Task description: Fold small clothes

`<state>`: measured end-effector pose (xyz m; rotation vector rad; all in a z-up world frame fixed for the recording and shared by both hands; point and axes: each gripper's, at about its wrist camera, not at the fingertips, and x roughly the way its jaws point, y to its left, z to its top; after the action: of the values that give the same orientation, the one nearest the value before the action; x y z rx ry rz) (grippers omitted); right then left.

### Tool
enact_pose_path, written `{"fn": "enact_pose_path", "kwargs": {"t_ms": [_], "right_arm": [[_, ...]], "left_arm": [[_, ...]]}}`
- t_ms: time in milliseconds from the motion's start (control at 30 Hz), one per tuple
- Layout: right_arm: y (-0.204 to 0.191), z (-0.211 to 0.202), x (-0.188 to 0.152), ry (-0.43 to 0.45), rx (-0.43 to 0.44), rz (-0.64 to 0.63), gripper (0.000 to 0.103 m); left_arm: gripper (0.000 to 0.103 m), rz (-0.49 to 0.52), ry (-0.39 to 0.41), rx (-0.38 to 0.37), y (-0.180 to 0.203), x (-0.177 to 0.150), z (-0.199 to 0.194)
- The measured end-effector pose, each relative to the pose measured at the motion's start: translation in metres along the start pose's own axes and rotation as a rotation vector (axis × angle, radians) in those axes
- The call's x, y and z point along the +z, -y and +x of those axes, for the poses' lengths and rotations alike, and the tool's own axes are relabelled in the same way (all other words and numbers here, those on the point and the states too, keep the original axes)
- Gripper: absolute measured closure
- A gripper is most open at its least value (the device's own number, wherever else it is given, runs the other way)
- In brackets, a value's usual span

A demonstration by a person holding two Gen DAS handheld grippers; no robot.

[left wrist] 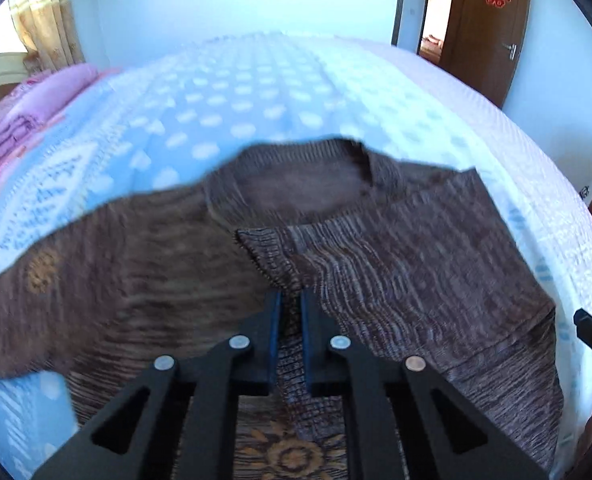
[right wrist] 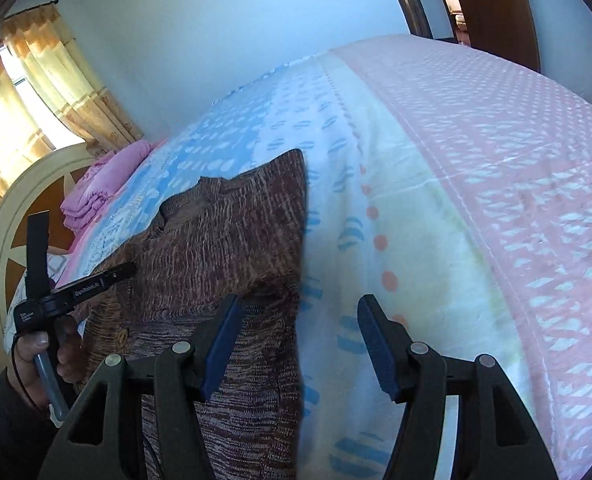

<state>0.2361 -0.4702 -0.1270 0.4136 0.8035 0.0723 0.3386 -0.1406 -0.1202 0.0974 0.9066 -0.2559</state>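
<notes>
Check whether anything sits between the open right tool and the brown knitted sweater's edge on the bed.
Nothing visible does. The right tool hangs open over the brown knitted sweater edge, with only the patterned bedspread beneath the gap.

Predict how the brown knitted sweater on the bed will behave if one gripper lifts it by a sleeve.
The brown knitted sweater is probably floppy: its folded-in sleeve already bends limply. The thick ribbed knit suggests moderate weight, so it would likely sag and unfold. It seems unlikely to slip from the left gripper.

Bright window daylight, motion blur, fisheye-bent edges.
</notes>
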Motion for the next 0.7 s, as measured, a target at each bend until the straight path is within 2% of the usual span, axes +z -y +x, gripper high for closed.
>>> {"fn": "enact_pose_path", "kwargs": {"t_ms": [67,200,267,333,433,467,500,533,567,633,700], "right_arm": [[-0.003,-0.001,-0.001,0.006,-0.009,-0.013,0.042],[-0.013,0.008,-0.004,-0.024,-0.018,-0.051,0.042],[-0.024,0.016,-0.003,-0.032,-0.013,-0.068,0.042],[-0.04,0.021,0.003,-0.029,0.009,-0.121,0.042],[-0.063,0.042,0.009,-0.061,0.045,-0.25,0.042],[-0.066,0.053,0.007,-0.08,0.019,-0.287,0.042],[-0.06,0.072,0.006,-0.155,-0.049,-0.271,0.042],[-0.05,0.079,0.004,-0.188,-0.056,-0.221,0.042],[-0.043,0.076,0.003,-0.166,-0.026,-0.189,0.043],[-0.045,0.064,0.003,-0.175,-0.086,-0.224,0.043],[-0.055,0.048,0.007,-0.104,-0.137,-0.249,0.043]], "left_arm": [[0.093,0.011,0.023,0.043,-0.006,0.003,-0.004],[0.092,0.048,0.038,0.077,-0.005,-0.006,-0.003],[0.085,0.071,0.035,0.094,-0.002,-0.008,0.006],[0.08,0.106,0.027,0.145,0.003,-0.011,0.016],[0.051,0.127,-0.001,0.173,0.002,-0.014,0.02],[0.049,0.128,0.012,0.168,0.001,-0.016,0.014],[0.048,0.131,0.025,0.164,0.0,-0.017,0.008],[0.041,0.138,0.039,0.163,-0.001,-0.018,0.0],[0.027,0.147,0.054,0.168,-0.004,-0.02,-0.009],[0.018,0.155,0.109,0.199,-0.013,-0.027,-0.031],[0.012,0.166,0.146,0.213,-0.021,-0.034,-0.045]]}}
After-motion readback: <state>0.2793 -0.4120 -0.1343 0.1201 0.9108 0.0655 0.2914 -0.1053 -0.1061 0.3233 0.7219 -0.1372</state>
